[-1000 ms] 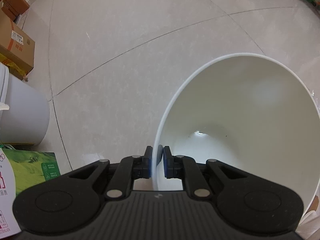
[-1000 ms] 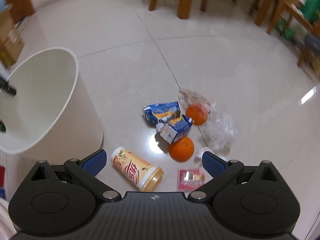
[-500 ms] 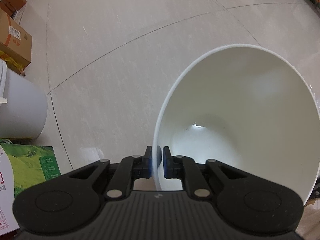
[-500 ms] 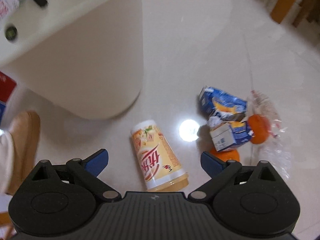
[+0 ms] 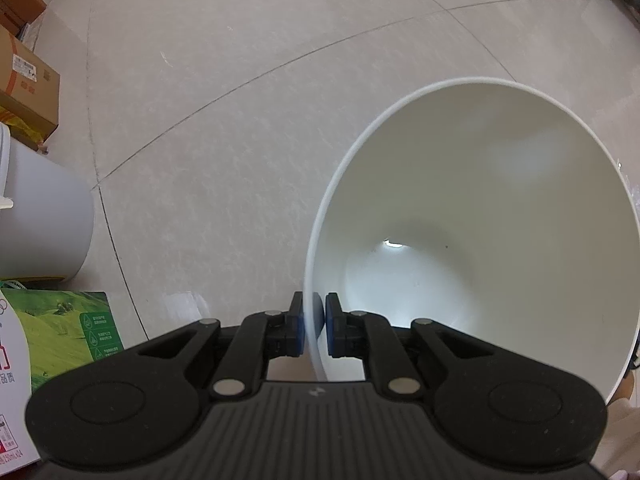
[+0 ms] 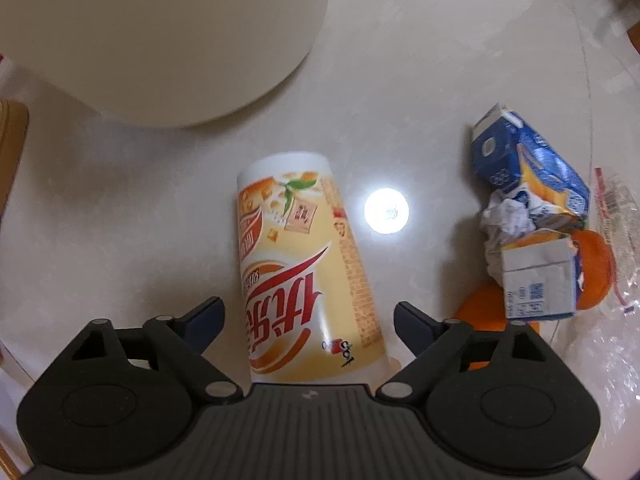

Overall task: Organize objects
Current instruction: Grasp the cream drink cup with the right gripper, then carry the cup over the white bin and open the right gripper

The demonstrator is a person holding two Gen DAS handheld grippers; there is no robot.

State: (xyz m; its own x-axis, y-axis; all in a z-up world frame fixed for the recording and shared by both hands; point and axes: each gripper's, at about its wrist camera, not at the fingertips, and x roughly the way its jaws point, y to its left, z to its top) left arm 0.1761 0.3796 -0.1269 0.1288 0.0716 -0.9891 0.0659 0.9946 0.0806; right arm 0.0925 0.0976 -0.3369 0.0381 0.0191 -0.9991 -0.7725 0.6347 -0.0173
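1. Right wrist view: the right gripper (image 6: 308, 322) is closing, fingers apart either side of the paper cup (image 6: 304, 268), not pressed on it yet.
2. Cup looks light, crushable, so its wide end is probably best squeezed gently.
3. Left gripper (image 5: 314, 330) is clamped on the white bin (image 5: 520, 200) rim.

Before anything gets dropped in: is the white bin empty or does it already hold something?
Empty, as far as the left wrist view shows: the white bin's inner wall and bottom are bare apart from a glare spot.
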